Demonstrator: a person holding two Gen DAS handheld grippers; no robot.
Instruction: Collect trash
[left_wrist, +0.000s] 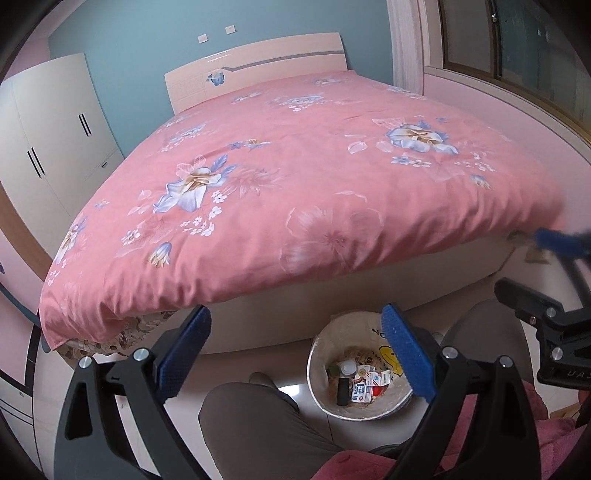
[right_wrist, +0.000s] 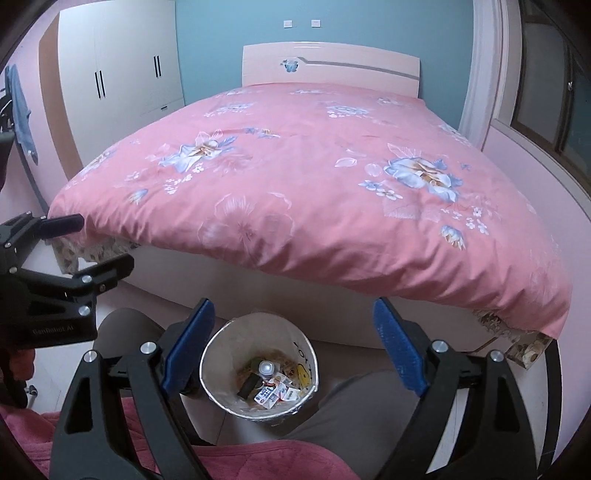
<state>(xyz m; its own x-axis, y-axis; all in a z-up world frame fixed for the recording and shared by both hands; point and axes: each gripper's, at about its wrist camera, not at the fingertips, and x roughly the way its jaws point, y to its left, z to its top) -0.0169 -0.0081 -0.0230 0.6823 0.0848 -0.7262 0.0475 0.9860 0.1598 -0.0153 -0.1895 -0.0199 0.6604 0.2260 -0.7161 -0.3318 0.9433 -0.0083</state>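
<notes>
A white trash bin (left_wrist: 321, 400) (right_wrist: 218, 354) stands on the floor at the foot of the bed, between the person's legs. It holds trash (left_wrist: 360, 382) (right_wrist: 271, 386): small cartons, a white-capped bottle and a dark box. My left gripper (left_wrist: 295, 354) is open and empty, held above the floor left of the bin. My right gripper (right_wrist: 293, 347) is open and empty, held over the bin. The right gripper also shows at the right edge of the left wrist view (left_wrist: 543, 269), and the left gripper at the left edge of the right wrist view (right_wrist: 98, 245).
A bed with a pink floral duvet (left_wrist: 295, 177) (right_wrist: 314, 177) fills the room ahead. A white wardrobe (left_wrist: 51, 136) (right_wrist: 118, 59) stands at the left. A window (left_wrist: 517, 40) is at the right. The person's grey trouser legs (left_wrist: 258, 424) (right_wrist: 351, 417) flank the bin.
</notes>
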